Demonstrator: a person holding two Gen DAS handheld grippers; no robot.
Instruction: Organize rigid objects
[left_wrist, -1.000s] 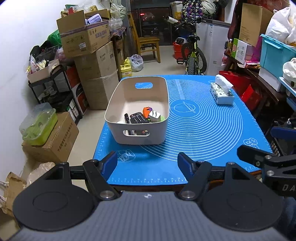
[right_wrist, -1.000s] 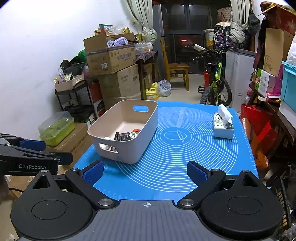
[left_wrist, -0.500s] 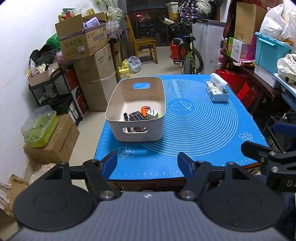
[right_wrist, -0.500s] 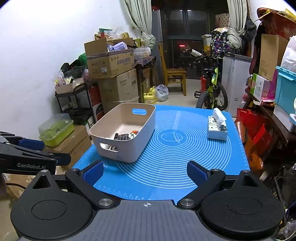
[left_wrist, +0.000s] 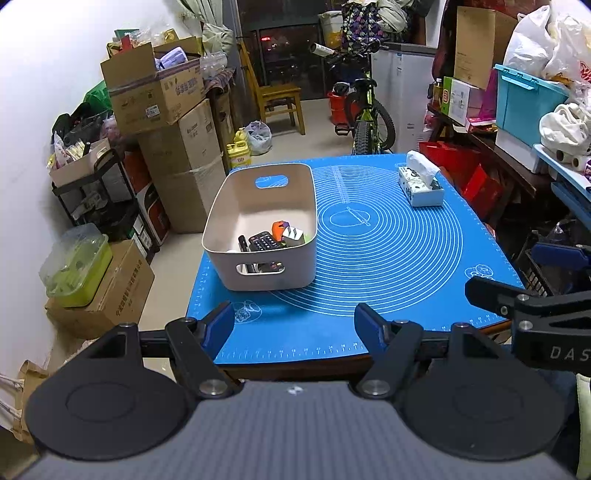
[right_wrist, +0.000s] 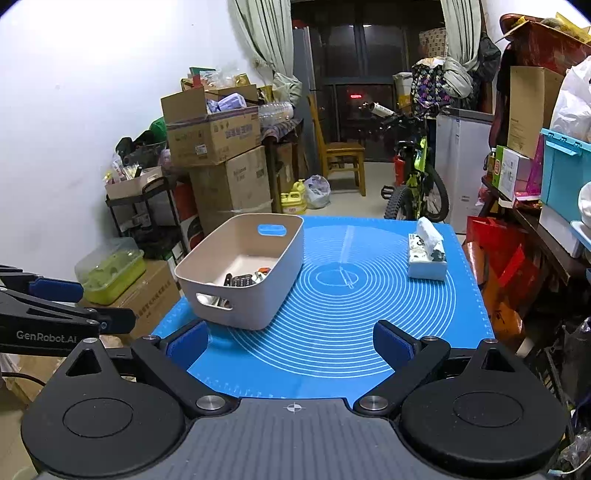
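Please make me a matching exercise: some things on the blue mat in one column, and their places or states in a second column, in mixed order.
Column one:
1. beige plastic bin
2. white tissue box
3. black remote control
4. left gripper

Column two:
a. lies inside the bin
b. open, holding nothing
c. stands on the left part of the blue silicone mat
d. stands near the mat's far right corner

Pairs: 1-c, 2-d, 3-a, 4-b

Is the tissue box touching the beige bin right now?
Apart. The left wrist view shows a wide stretch of bare blue mat between the tissue box and the beige bin; the right wrist view agrees.
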